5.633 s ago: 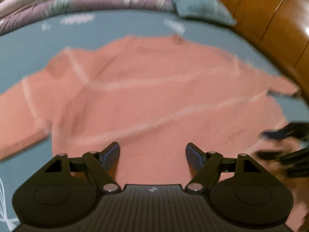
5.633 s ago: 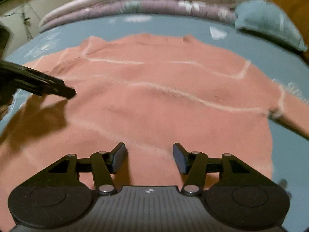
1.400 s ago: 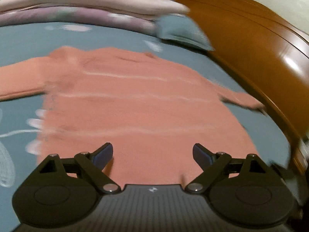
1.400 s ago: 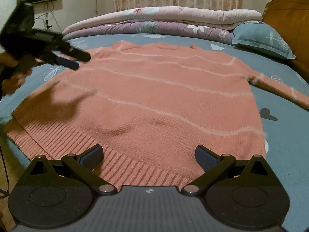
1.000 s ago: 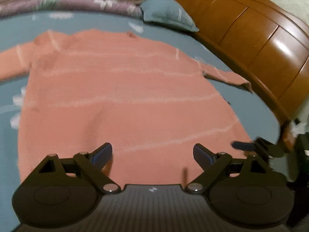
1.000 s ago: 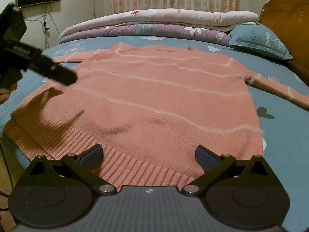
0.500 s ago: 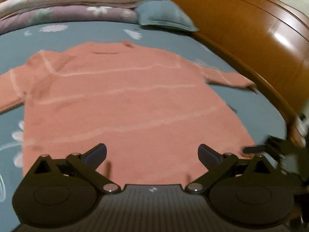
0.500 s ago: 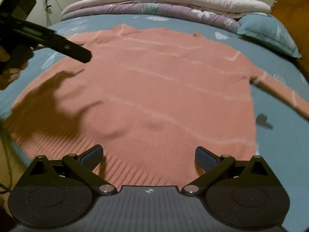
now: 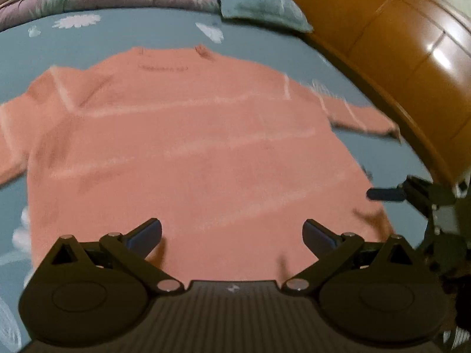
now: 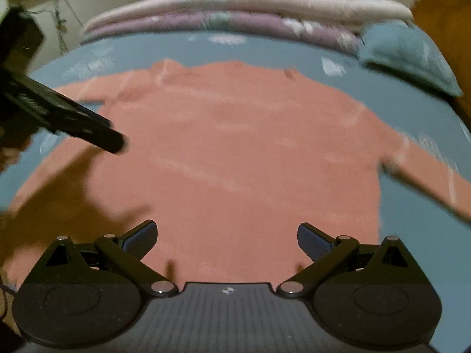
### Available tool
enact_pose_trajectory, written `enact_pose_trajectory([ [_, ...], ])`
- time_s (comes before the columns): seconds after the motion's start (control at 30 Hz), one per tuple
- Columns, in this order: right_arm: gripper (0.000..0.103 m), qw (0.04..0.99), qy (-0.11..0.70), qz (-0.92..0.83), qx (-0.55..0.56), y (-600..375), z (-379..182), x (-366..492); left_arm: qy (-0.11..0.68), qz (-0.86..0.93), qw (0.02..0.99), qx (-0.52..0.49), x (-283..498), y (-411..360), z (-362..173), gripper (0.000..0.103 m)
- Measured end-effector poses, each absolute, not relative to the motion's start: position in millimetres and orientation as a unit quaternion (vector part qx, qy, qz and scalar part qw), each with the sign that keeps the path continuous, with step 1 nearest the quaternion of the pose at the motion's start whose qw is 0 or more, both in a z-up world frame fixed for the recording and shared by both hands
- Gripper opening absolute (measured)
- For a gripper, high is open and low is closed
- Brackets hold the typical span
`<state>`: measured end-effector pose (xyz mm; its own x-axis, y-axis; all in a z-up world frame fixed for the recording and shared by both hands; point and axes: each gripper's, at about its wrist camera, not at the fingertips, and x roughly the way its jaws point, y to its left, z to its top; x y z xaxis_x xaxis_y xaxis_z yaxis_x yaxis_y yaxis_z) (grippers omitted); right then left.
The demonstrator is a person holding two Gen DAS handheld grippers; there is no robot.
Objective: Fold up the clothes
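Motion blur softens both views, so the knit ribbing of the salmon-pink sweater (image 9: 188, 153) cannot be made out, and its pale stripes read only as smears. In the left wrist view the sweater's hem is hidden behind the left gripper (image 9: 232, 235) body at the bottom of the frame, and one sleeve is cut off at the left edge. In the right wrist view the sleeve at the right runs out of frame, and a dark shadow covers the lower left of the garment.

Compared with half a second ago, the sweater sits a little higher and more centred in the left wrist view, with the neckline now at upper centre. The left jaws have just been opening and now stand wide apart with nothing between them. The right gripper (image 10: 226, 236) also has its jaws spread wide, empty, as before.

The sweater lies flat, front up, on the blue floral bedsheet (image 9: 153, 33), spread beyond both pairs of fingertips, its lower part just ahead of them. The right gripper appears at the right edge of the left wrist view, over the sweater's lower corner. The left gripper enters the right wrist view from the left edge, above the sweater's side. Folded quilts (image 10: 235, 8), a blue pillow (image 10: 409, 56) and a wooden headboard (image 9: 397, 47) lie beyond.
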<state>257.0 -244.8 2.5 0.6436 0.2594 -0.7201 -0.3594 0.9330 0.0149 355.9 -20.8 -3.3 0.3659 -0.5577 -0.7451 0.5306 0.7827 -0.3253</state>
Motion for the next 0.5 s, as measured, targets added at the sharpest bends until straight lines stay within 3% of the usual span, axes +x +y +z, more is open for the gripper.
enact_pose_trajectory([
  [0.23,0.103,0.886,0.402,0.202,-0.112,-219,-38,323,0.455,-0.264,0.849,0.047,391,-37,-41,0.100],
  [0.5,0.103,0.880,0.410,0.218,-0.099,-248,-44,303,0.463,-0.199,0.863,0.040,346,9,-40,0.101],
])
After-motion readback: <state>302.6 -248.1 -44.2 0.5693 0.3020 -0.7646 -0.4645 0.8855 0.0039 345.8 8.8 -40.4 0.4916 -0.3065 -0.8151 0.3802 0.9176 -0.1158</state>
